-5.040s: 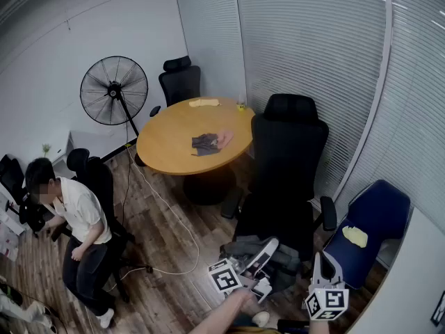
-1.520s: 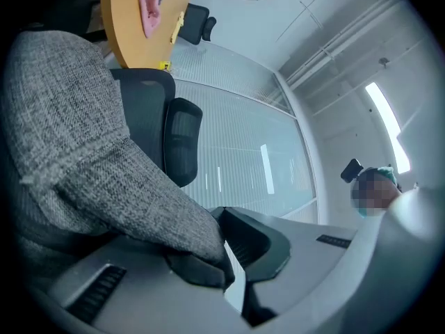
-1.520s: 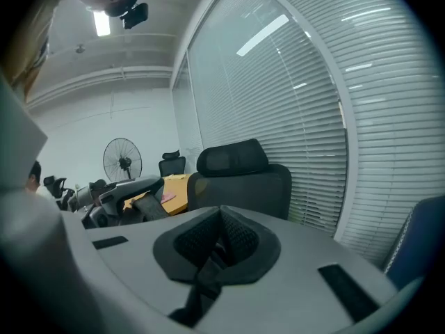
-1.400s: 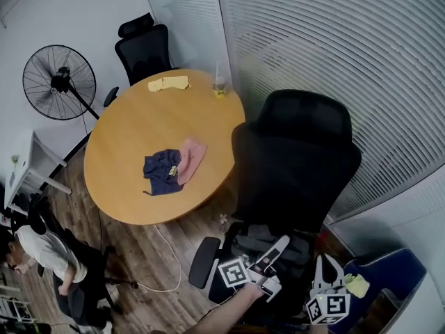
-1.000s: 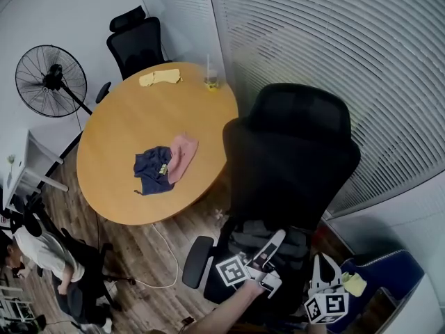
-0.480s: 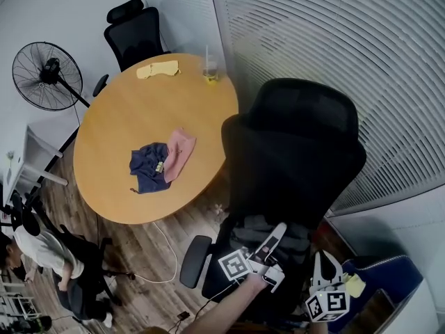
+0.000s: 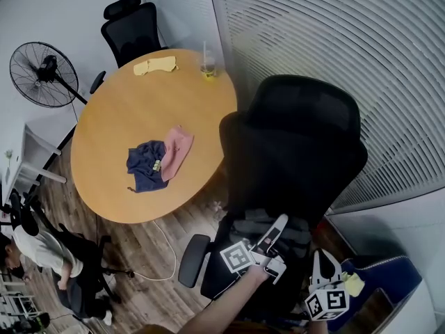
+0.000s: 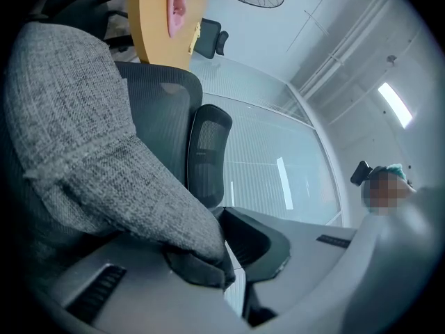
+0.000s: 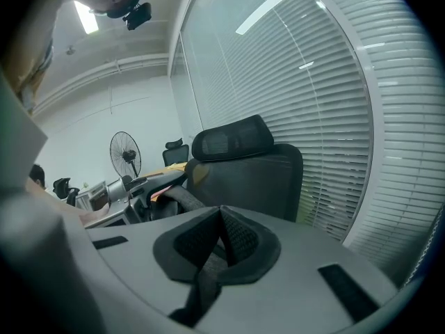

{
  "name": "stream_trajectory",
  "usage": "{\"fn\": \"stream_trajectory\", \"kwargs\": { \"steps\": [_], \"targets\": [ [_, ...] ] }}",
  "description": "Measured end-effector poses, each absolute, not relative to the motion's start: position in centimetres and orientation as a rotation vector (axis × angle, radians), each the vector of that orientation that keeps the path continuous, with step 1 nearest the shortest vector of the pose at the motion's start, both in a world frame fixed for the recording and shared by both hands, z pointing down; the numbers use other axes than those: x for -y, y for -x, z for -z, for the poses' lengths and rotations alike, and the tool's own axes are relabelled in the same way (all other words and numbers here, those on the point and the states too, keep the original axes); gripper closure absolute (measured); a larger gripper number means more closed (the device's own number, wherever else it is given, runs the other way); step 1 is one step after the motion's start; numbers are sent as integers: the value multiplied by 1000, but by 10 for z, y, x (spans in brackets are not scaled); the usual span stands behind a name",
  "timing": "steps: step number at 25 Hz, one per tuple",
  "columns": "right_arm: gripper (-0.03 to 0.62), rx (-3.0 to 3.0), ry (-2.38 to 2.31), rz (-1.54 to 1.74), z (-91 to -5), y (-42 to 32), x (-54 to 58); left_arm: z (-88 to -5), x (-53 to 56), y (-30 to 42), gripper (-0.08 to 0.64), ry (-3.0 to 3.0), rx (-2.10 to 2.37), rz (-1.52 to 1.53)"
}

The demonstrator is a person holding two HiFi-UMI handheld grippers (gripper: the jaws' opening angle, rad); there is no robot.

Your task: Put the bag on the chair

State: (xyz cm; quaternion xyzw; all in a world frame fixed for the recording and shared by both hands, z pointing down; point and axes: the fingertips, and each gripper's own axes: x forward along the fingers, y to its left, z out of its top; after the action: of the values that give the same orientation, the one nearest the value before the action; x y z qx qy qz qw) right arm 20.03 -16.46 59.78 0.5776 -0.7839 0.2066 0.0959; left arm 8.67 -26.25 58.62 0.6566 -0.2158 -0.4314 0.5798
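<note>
A grey woven bag (image 7: 252, 226) sits low against the front of the black high-backed office chair (image 7: 292, 152), over its seat. My left gripper (image 7: 279, 222) is shut on a corner of the bag's fabric (image 8: 90, 138), pinched at the jaw tips (image 8: 221, 270). Just to the right, my right gripper (image 7: 321, 258) is shut on the bag's dark strap (image 9: 201, 277), which runs between its pads (image 9: 236, 239). The chair's backrest (image 9: 243, 165) rises right behind the jaws. I cannot tell whether the bag's weight rests on the seat.
A round wooden table (image 7: 111, 186) stands left of the chair with clothes (image 7: 156, 162), a yellow cloth (image 7: 154, 65) and a cup (image 7: 207, 68) on it. A fan (image 7: 42, 72), another black chair (image 7: 132, 26), a blue chair (image 7: 386, 277) and a seated person (image 7: 42, 263) are around. Blinds line the right wall.
Since the earliest frame the head view has come in over the black chair. Over the last second both grippers stay shut on the bag at the seat, shifting only slightly.
</note>
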Motion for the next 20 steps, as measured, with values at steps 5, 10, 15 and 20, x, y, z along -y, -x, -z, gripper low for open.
{"fn": "stream_trajectory", "kwargs": {
  "steps": [5,10,15,20],
  "targets": [
    [580,2336,-1707,-613,-597,-197,167,-590,268,-90,537,-1565,482,982],
    [580,2346,-1713,-608,-595,-194,166,-591,274,-92,537,-1542,488,950],
    [580,2353,-1723,-594,-588,-196,163,-590,276,-95,537,-1548,506,936],
    [580,2337,-1752,-606,-588,-201,153,-599,279,-95,535,-1545,535,923]
  ]
}}
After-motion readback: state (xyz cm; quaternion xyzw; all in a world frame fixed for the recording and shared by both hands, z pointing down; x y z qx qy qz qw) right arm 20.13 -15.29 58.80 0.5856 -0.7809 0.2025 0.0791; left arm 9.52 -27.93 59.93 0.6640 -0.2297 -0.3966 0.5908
